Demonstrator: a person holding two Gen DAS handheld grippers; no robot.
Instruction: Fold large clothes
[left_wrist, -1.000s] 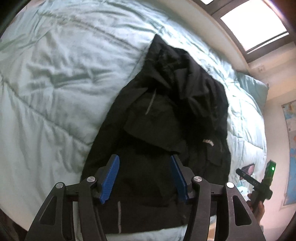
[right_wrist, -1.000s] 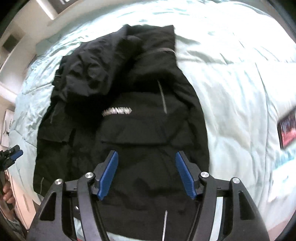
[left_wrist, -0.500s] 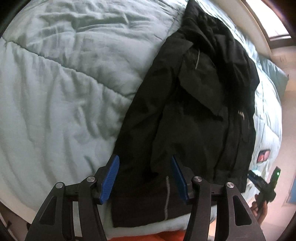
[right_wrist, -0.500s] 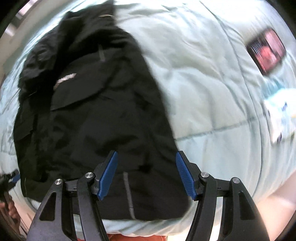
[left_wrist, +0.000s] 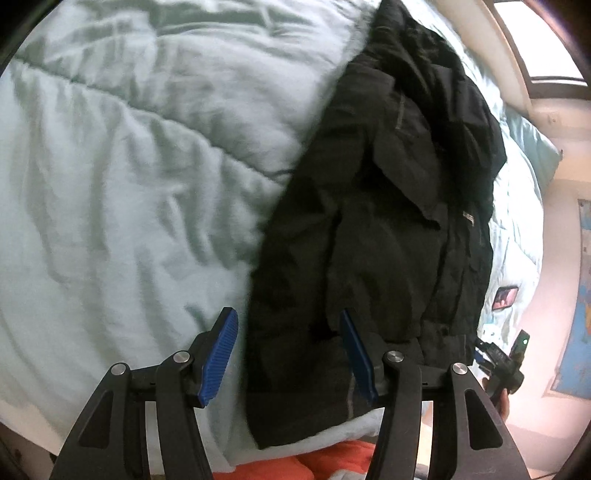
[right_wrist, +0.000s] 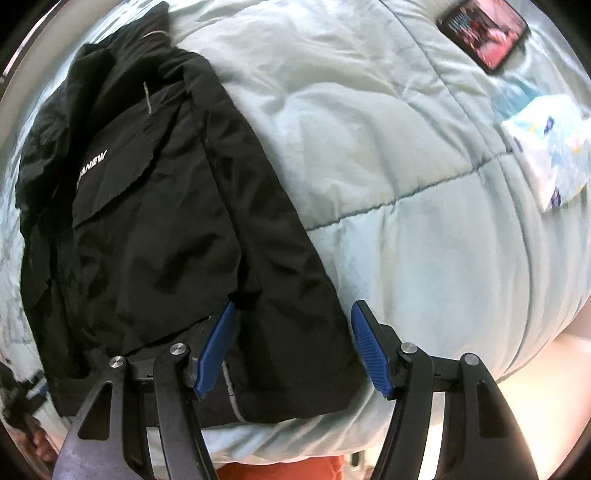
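A large black jacket lies spread on a pale blue duvet, collar far, hem near the bed's front edge. In the right wrist view the same jacket shows white lettering on its chest. My left gripper hangs open over the jacket's near left hem corner, nothing pinched between its blue pads. My right gripper stands open above the near right hem corner, jaws straddling the jacket's right edge. The other gripper with a green light shows at the far right of the left wrist view.
A phone with a lit screen lies on the duvet at the far right, and a white and blue packet lies nearer. Orange cloth shows below the bed edge. A window and wall poster are beyond the bed.
Both grippers have sunk toward the jacket's near hem and spread apart, the left over the left corner, the right over the right corner. Their jaws kept the same width.
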